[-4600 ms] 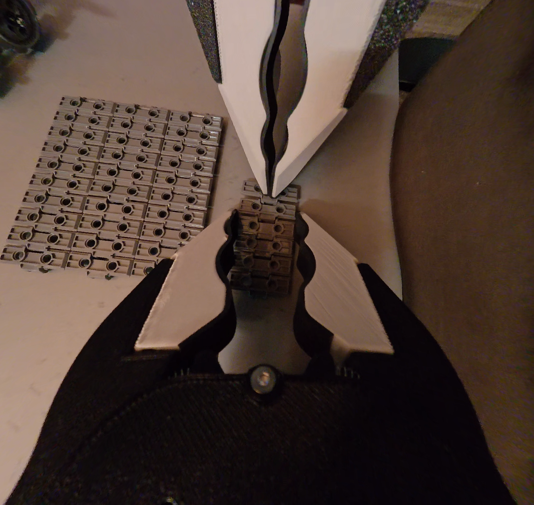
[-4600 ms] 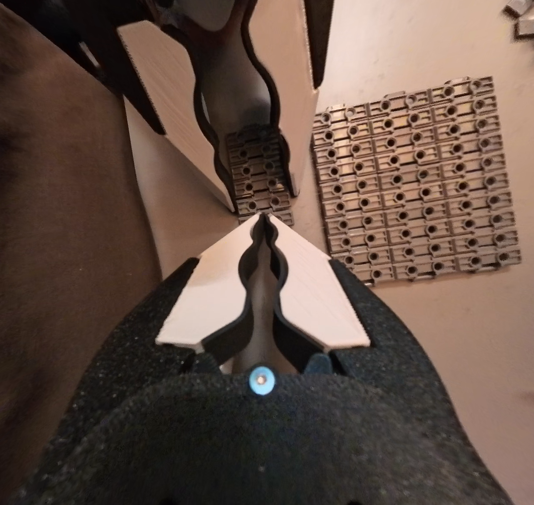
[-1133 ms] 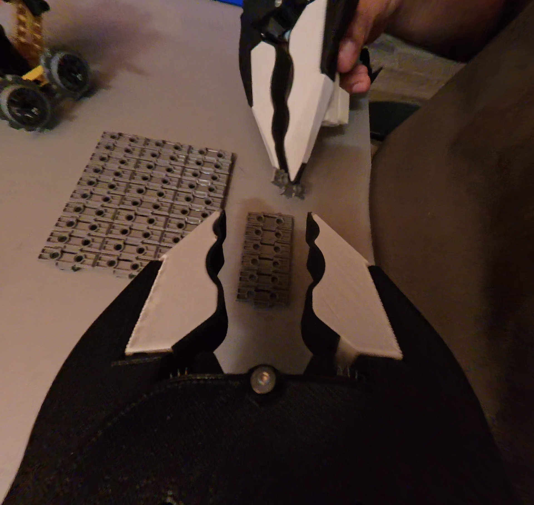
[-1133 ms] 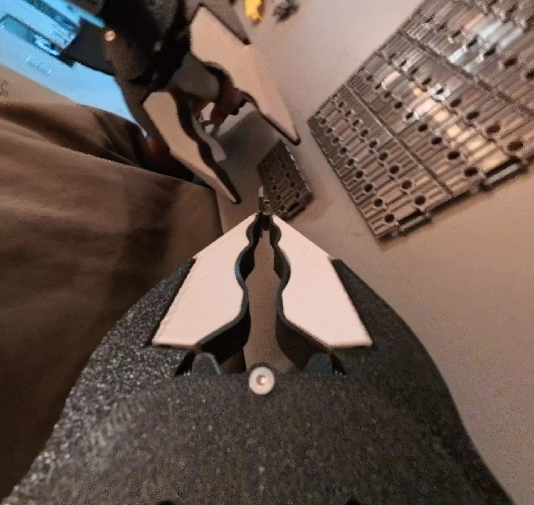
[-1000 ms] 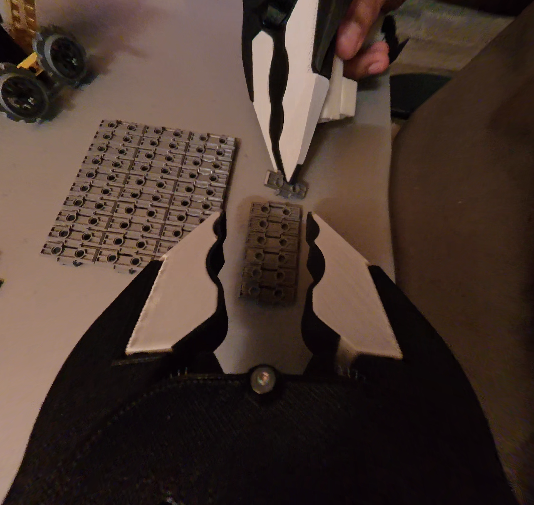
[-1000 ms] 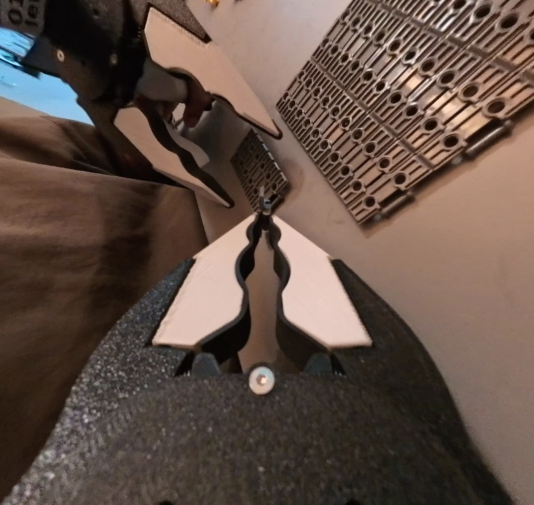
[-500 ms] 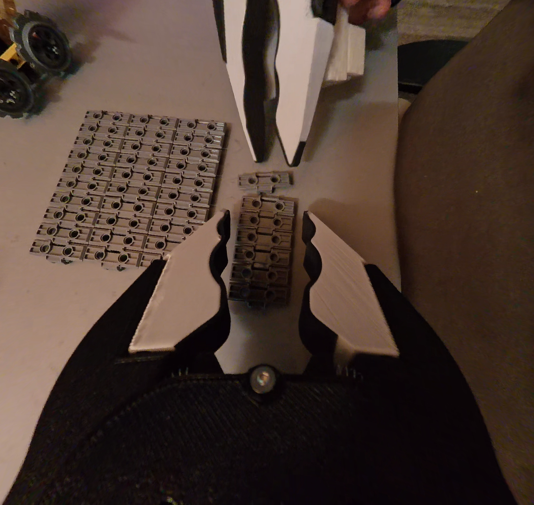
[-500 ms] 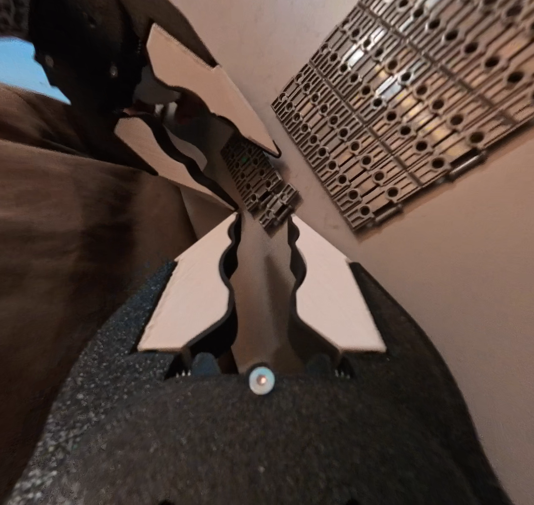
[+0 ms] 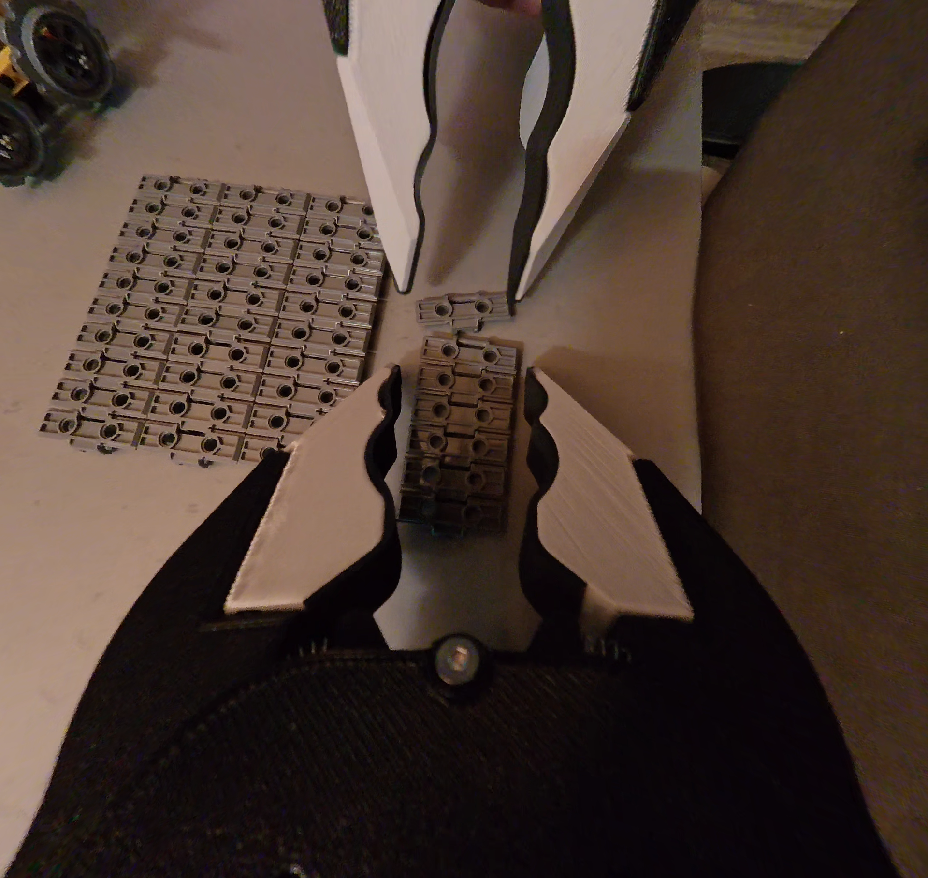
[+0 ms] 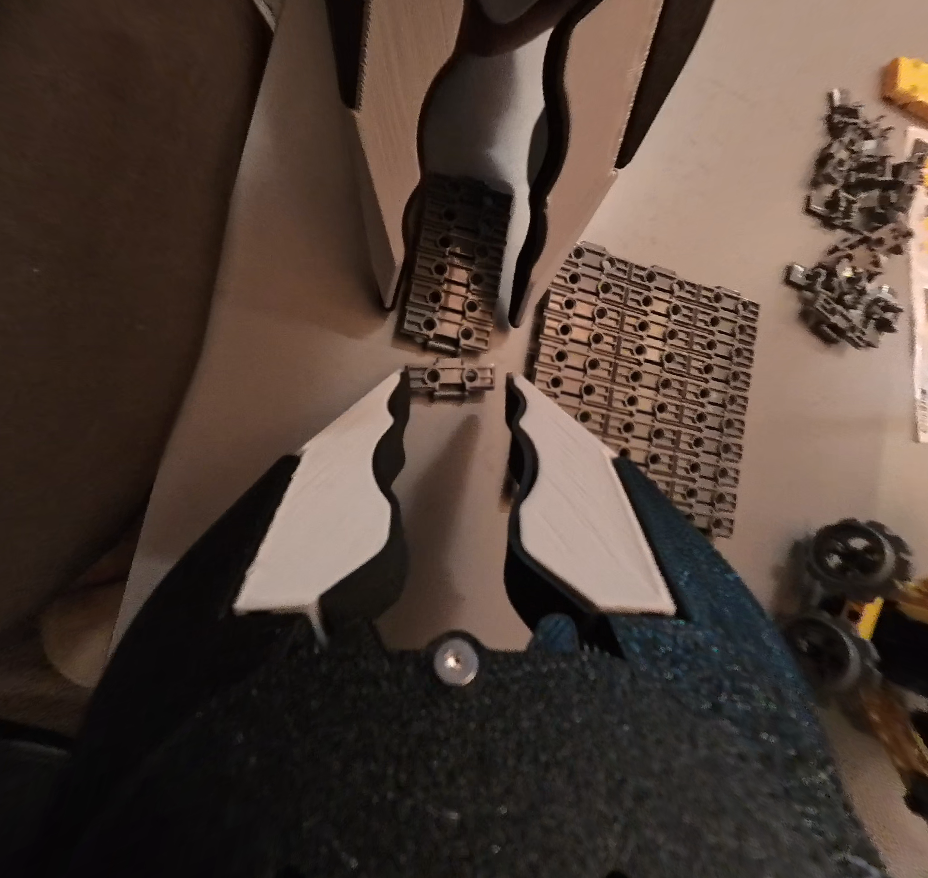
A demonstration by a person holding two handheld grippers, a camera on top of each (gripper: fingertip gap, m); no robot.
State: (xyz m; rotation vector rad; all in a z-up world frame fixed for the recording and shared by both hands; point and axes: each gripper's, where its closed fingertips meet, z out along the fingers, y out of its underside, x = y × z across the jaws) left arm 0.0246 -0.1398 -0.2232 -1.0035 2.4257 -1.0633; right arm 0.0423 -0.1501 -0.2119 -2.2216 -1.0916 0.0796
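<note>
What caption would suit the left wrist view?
Open left gripper straddles a short track strip; one loose link lies between the right gripper's open fingers.

1. No words, numbers or signs can be read in either view.
2. A white paper strip [image 10: 920,351] lies at the far right edge, past the big grey mat of linked pieces [image 10: 648,381]. It has tiny dark marks on it, too blurry to read.
</note>
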